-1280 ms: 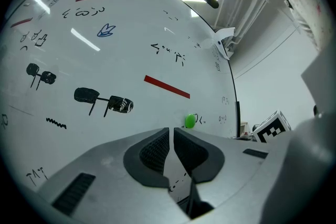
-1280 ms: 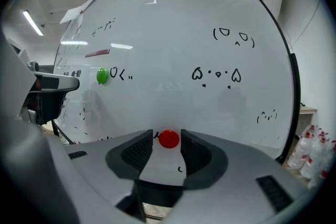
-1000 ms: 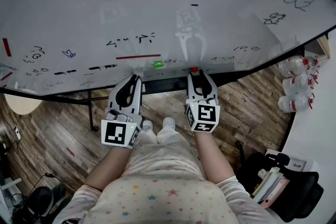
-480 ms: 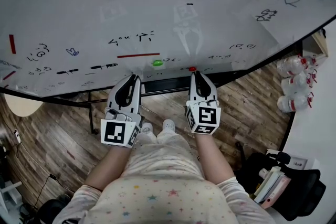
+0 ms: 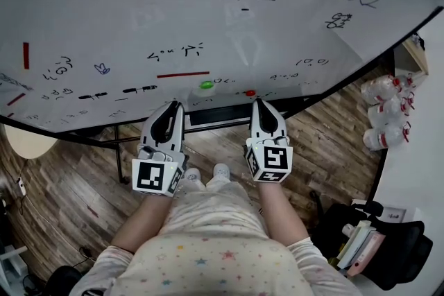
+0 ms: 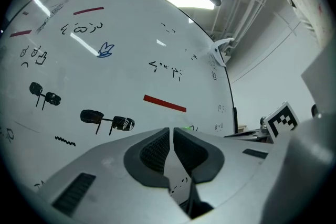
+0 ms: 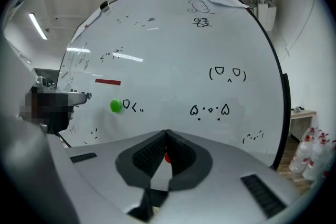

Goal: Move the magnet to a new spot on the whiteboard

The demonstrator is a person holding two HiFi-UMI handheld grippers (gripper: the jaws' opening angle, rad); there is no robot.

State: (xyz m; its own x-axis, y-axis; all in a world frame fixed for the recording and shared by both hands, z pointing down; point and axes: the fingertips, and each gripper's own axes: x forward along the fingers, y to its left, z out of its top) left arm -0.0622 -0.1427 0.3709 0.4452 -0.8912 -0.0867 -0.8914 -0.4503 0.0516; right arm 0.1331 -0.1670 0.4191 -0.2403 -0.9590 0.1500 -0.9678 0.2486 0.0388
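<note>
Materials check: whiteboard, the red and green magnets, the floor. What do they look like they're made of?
Whiteboard: glossy white, probably coated steel, since light streaks reflect off it and magnets stick to it.
Red magnet and green magnet: small shiny round buttons, likely plastic-capped; too small to be sure.
Floor: brown planks with visible grain, either wood or laminate.

This looks like an office or meeting room. A large whiteboard (image 5: 208, 17) covered in marker doodles and scribbles fills the upper frame of the head view, standing over a wood-plank floor (image 5: 76, 170). A strip light (image 6: 189, 3) glows on the ceiling, bottles (image 5: 385, 114) cluster at the right edge, and books (image 5: 357, 239) are stacked at lower right.
</note>
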